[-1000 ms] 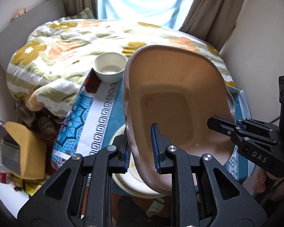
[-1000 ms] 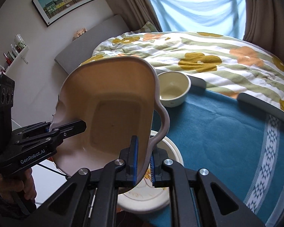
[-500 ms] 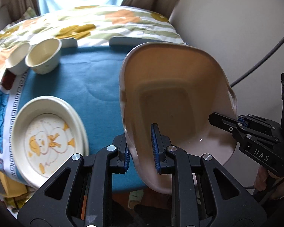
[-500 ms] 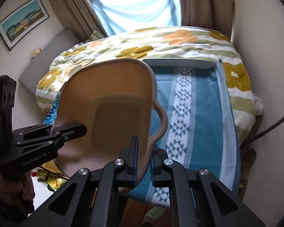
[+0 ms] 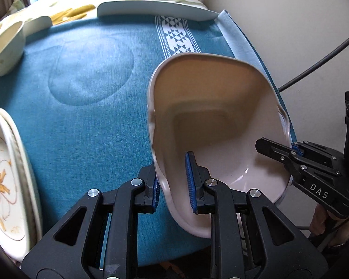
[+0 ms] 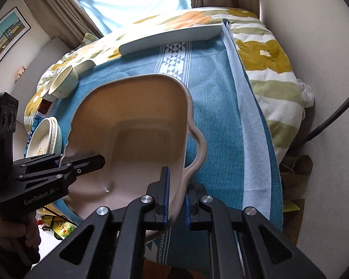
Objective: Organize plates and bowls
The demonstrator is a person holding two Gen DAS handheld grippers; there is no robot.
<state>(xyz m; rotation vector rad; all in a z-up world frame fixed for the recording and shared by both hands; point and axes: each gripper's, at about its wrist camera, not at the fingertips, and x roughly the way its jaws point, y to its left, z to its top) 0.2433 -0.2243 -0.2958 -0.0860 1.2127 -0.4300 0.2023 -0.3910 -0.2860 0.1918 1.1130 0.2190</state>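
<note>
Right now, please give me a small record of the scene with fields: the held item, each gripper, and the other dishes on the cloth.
held item: beige square dish with handles, tilted
left gripper: shut on the dish's left rim
right gripper: shut on the right rim by its handle
other dishes: stacked plates, cartoon print on top; two small bowls
surface: blue cloth

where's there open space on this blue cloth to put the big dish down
The widest bare patch of the blue cloth lies between the duck plates on its left edge, the small bowls at the far left corner and the white patterned stripe. Right of the stripe is also bare. The left edge is crowded. The dish hangs tilted over the near right part.
</note>
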